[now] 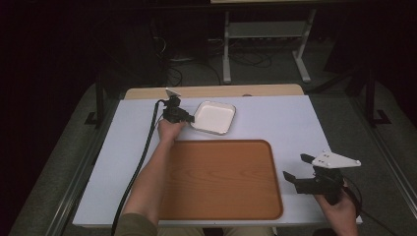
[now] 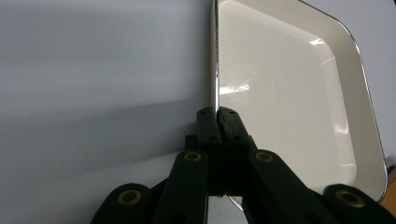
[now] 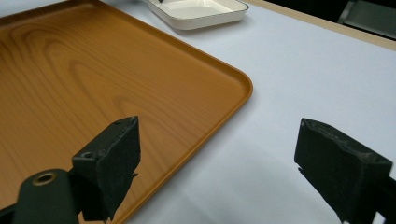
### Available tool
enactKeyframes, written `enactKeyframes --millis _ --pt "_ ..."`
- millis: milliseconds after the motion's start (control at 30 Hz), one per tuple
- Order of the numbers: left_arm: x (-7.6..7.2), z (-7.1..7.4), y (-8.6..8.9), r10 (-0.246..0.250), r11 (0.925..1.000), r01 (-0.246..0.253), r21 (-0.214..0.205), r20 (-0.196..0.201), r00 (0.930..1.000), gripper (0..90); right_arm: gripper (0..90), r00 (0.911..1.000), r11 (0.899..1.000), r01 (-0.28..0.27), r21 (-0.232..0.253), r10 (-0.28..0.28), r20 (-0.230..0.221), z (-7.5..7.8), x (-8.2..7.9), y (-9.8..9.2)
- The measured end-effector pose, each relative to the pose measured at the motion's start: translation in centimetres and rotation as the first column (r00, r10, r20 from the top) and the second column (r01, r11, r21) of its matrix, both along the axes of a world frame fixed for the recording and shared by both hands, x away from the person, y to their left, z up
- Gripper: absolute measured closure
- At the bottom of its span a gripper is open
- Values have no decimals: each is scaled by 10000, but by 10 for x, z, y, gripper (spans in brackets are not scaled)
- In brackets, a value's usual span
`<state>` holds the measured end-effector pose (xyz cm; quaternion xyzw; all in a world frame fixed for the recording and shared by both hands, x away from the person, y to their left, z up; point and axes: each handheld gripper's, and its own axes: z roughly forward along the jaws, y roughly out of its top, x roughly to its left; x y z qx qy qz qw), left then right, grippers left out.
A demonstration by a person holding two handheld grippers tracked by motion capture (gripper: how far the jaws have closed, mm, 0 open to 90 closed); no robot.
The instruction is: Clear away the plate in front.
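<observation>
Right gripper (image 1: 297,169) nearest me, jaws spread wide and empty over the near right corner of the wooden tray (image 1: 221,182).

My left gripper (image 1: 191,117) is clenched on the left rim of the white square dish (image 1: 214,117); in the left gripper view the jaws meet on that thin edge. The dish sits on the white table (image 1: 285,123), just beyond the tray's far edge. My right hand (image 1: 339,211) rests near the table's front edge.

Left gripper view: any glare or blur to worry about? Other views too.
Left gripper view: glare streaks on the dish, jaws soft but readable, left gripper casts a shadow on the table. Right gripper view: jaw tips blurred, tray sharp. High view: surroundings dark, table evenly lit.
</observation>
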<state>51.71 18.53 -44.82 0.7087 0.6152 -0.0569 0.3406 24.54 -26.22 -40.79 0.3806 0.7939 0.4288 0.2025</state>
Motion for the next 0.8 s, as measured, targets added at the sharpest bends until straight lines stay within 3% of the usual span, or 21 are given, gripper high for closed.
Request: enactKeyframes --millis 267,433,567,800 --pt "-1 4 4 233 9996 -232 -169 93 9997 888 136 9999 9999 126 99 -126 -19 0 -1 -3" --pt "-4 5 10 437 9970 -418 -654 273 9987 888 136 9999 9999 109 96 -109 -4 0 0 -2" --pt "-7 5 16 603 9963 -586 -622 255 9979 888 136 9999 9999 108 12 -108 41 0 0 -2" --pt "-15 8 27 822 9926 -786 -925 360 9960 888 136 10000 10000 97 15 -97 13 0 0 -1"
